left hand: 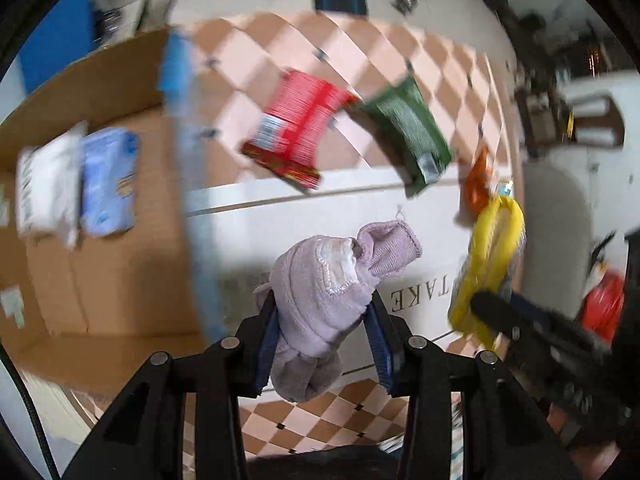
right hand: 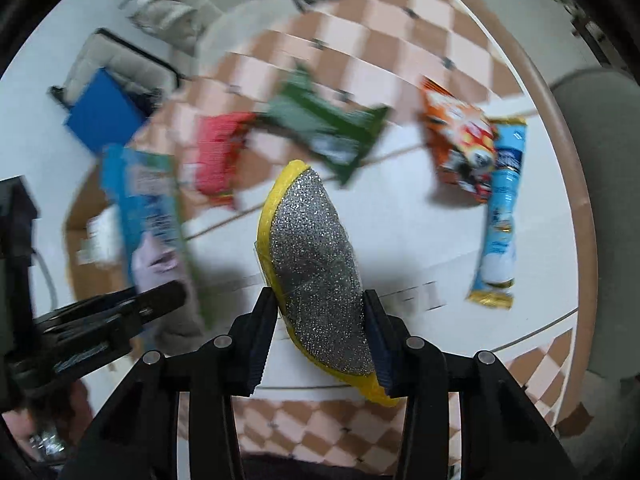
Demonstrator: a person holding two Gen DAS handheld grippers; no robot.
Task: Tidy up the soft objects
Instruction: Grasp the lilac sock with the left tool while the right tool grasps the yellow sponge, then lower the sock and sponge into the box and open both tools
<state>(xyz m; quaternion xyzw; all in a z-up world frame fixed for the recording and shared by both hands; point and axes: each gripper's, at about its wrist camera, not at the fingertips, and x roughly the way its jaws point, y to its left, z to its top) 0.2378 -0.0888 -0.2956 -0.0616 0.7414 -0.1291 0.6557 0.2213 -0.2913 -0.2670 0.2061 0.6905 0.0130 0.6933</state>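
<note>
My left gripper [left hand: 324,328] is shut on a bunched lilac sock [left hand: 320,280] and holds it above the white board [left hand: 320,208]. My right gripper [right hand: 320,320] is shut on a yellow sponge with a silver glitter face [right hand: 316,264], also held up in the air. The sponge [left hand: 488,256] and the right gripper show at the right of the left wrist view. The sock [right hand: 156,264] and the left gripper show at the left of the right wrist view. Both views are motion-blurred.
An open cardboard box [left hand: 112,280] at the left holds a white pack [left hand: 48,188] and a pale blue pack [left hand: 108,184]. On the checked tablecloth [left hand: 280,52] lie a red packet [left hand: 300,124], a green packet [left hand: 412,128], an orange snack bag [right hand: 460,140] and a light blue tube [right hand: 500,216].
</note>
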